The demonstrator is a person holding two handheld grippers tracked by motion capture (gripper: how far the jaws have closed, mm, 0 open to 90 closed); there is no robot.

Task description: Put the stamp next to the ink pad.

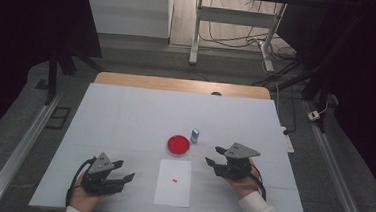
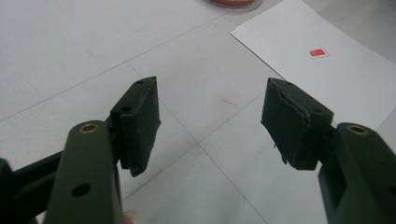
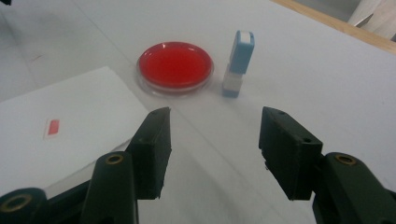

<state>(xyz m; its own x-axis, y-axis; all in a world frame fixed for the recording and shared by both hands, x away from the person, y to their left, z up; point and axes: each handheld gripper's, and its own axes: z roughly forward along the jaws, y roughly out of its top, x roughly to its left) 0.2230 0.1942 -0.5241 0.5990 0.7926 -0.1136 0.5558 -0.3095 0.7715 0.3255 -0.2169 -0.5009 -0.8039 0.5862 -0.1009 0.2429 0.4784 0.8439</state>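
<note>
A round dish of red liquid (image 1: pixel 178 145) (image 3: pixel 175 66) sits at the table's middle, with a small blue-and-white upright stamp (image 1: pixel 195 135) (image 3: pixel 238 63) just right of it. In front of them lies a white sheet (image 1: pixel 173 182) (image 3: pixel 60 126) (image 2: pixel 327 70) bearing a small red mark (image 1: pixel 175 180) (image 2: pixel 317 52) (image 3: pixel 53 127). My left gripper (image 1: pixel 124 170) (image 2: pixel 210 126) rests open near the front left, with bare table between its fingers. My right gripper (image 1: pixel 213 156) (image 3: pixel 212 149) stands open right of the sheet, pointing toward the dish and the stamp and holding nothing.
The white table top (image 1: pixel 125 116) has a wooden strip (image 1: pixel 177 84) along its far edge. Beyond stand a desk frame with cables (image 1: pixel 231 34) and dark curtains at both sides. A faint red smear (image 2: pixel 229 102) marks the table near the sheet.
</note>
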